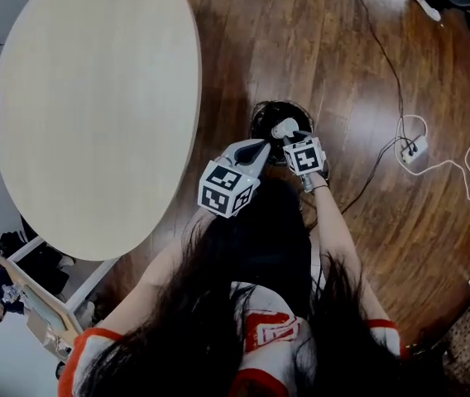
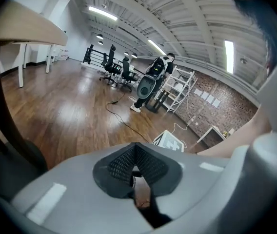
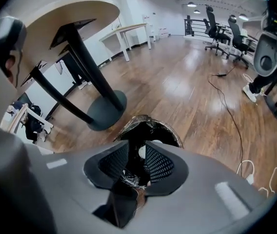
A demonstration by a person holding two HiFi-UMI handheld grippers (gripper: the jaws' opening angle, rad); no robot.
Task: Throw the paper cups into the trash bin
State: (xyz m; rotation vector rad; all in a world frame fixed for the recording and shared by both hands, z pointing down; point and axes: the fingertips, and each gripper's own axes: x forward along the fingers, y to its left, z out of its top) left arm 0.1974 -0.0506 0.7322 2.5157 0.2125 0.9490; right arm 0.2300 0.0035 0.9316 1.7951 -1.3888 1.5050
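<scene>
Dark hair (image 1: 251,246) lies closest to the lens. Just past it both grippers hang over the trash bin (image 1: 258,121) on the glossy wood floor (image 1: 334,48). Left gripper (image 2: 136,152): ribbed black pads pressed together at the tip, nothing in them. Right gripper (image 3: 139,157): pads a narrow gap apart, empty, pointing into the bin. White rounded bits deep in the crinkly black liner (image 3: 143,121) look like the paper cups (image 3: 141,152), so they're already in the bin. Likely light, thin-walled and easy to crush, so pinch the rim gently. The round pale matte bench (image 1: 94,98) has no cups on it.
</scene>
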